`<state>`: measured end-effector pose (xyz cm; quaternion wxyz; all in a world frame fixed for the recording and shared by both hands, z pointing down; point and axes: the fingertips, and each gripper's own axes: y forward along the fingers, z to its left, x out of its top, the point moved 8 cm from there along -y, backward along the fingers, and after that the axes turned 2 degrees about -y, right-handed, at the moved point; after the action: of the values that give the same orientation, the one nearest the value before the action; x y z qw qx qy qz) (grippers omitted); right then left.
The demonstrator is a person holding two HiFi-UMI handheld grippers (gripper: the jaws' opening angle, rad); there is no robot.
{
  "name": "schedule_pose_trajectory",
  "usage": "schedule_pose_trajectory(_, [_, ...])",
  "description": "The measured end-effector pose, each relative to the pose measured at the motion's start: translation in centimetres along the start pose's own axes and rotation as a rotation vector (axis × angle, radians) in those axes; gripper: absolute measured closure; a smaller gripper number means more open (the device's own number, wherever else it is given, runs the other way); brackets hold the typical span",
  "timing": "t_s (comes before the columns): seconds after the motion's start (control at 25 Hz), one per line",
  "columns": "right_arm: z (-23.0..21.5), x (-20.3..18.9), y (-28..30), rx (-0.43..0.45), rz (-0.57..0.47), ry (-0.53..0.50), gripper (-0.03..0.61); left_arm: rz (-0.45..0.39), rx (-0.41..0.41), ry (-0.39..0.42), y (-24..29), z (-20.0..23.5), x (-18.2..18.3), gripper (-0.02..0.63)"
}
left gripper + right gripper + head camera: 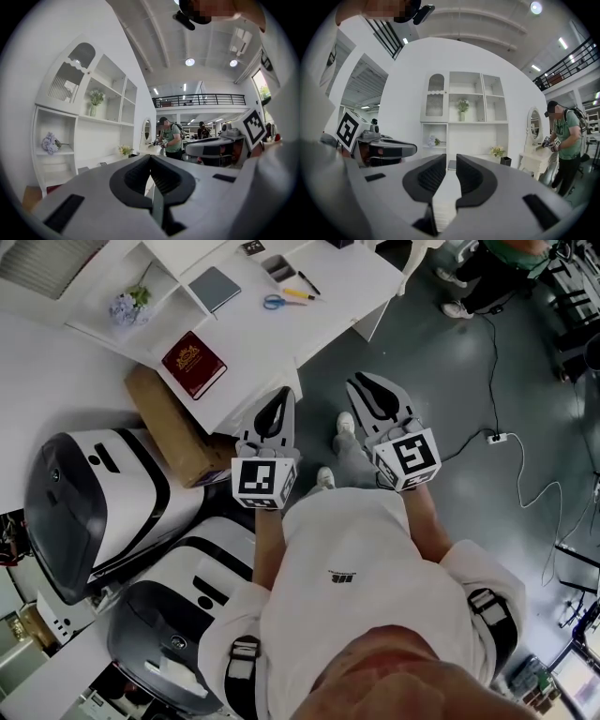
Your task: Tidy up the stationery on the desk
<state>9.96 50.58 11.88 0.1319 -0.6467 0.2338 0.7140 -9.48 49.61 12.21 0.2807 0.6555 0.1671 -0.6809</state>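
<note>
White shirt cloth fills the head view's foot. Beyond it, the grey plastic left claw (281,392) and right claw (361,381) hang over open grey floor, off the white worktop (328,315) corner. Blue-handled scissors (273,302) and a slim yellow pen (298,293) lie there, long axes left-right.

Left gripper view: the left claw's (150,157) ribbed black pads meet, empty.

Right gripper view: the right claw's (451,157) pads stand a slit apart, empty.

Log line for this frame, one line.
left gripper: shut, empty | right gripper: slit open, empty | scissors, pen: on desk
</note>
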Motion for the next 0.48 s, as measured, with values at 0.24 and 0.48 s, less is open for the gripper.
schedule_pose_trajectory(0.24, [-2.5, -0.3, 3.0, 0.001, 0.004, 0.003, 0.531, -0.001, -0.004, 0.003, 3.4, 1.7, 0.0, 0.614])
schedule_pose_trajectory(0.48, [-5.9, -0.7, 7.3, 0.019, 0.01, 0.009, 0.531, 0.008, 0.007, 0.003, 8.0, 3.9, 0.0, 0.614])
